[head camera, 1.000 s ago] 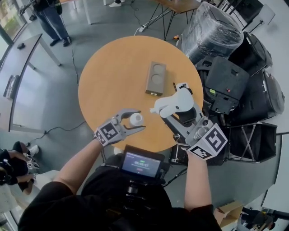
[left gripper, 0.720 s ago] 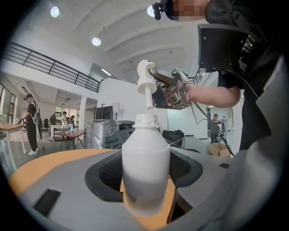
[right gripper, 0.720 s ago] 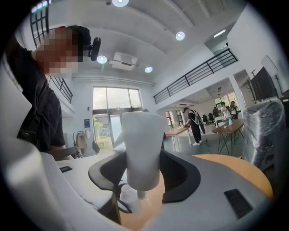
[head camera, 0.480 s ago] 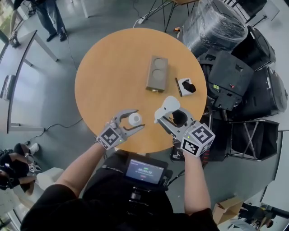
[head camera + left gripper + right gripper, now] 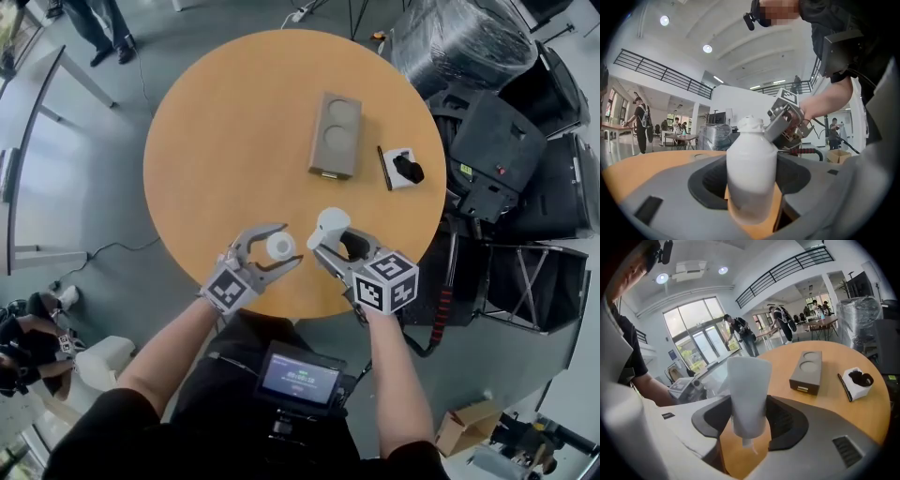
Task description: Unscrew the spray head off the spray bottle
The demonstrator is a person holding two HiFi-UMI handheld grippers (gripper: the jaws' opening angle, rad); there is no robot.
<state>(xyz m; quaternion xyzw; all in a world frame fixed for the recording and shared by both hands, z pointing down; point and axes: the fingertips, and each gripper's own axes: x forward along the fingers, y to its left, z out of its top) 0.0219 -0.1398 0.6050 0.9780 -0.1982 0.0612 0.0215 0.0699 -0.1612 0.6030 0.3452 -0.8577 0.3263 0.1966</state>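
The white spray bottle (image 5: 280, 247) stands upright near the front edge of the round wooden table (image 5: 225, 122), its neck bare. My left gripper (image 5: 287, 245) is shut on its body; in the left gripper view the bottle (image 5: 751, 168) fills the gap between the jaws. The white spray head (image 5: 328, 225) is off the bottle. My right gripper (image 5: 330, 236) is shut on it just to the bottle's right. In the right gripper view the spray head (image 5: 747, 394) hangs above the table between the pads, a short stub pointing down.
A grey block with two round recesses (image 5: 336, 134) lies mid-table. A small white box holding a black item (image 5: 405, 169) and a pen (image 5: 383, 167) lie at the right. Black cases and wrapped gear (image 5: 506, 141) crowd the floor right of the table.
My right gripper has carried the spray head left and nearer to the bottle. The left gripper and the bottle have stayed in place.
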